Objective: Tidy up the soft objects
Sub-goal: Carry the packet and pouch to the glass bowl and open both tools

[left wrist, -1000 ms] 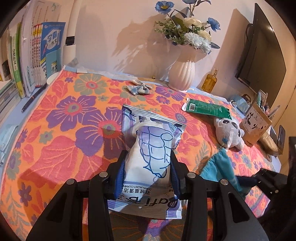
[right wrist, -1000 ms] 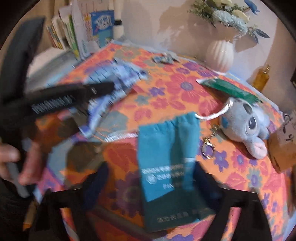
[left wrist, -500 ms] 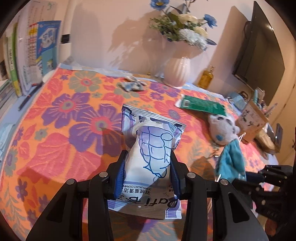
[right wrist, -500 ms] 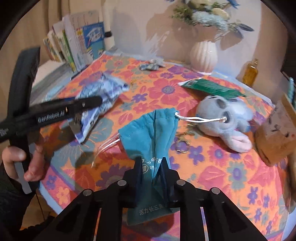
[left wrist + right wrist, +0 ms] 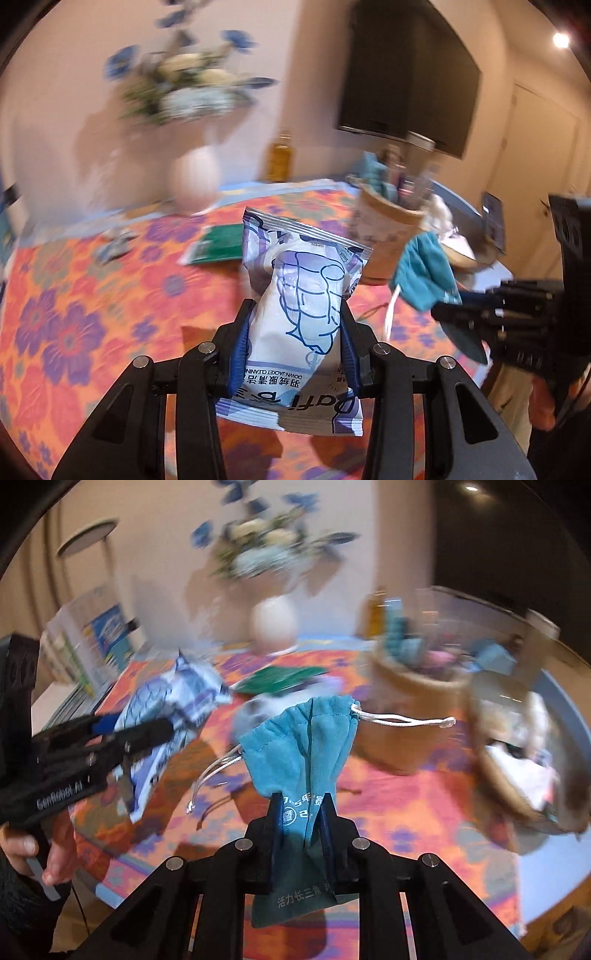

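My left gripper (image 5: 295,332) is shut on a white and purple wipes packet (image 5: 303,302) and holds it above the flowered cloth. The packet also shows in the right wrist view (image 5: 173,709), with the left gripper (image 5: 110,734) on it. My right gripper (image 5: 301,812) is shut on a teal drawstring pouch (image 5: 303,746), lifted off the table with its white cords hanging. The pouch shows in the left wrist view (image 5: 424,273) at the right, held by the right gripper (image 5: 461,317). Both views are motion-blurred.
A tan pen holder (image 5: 406,686) and a woven basket (image 5: 517,753) stand at the table's right. A white vase of flowers (image 5: 192,181), an amber bottle (image 5: 280,162) and a green packet (image 5: 218,247) sit at the back. Books (image 5: 92,646) stand at the left.
Both grippers have swung to the right with their loads, lifted higher above the cloth. The pen holder and basket have come into view ahead; the grey plush toy is now mostly hidden behind the pouch.
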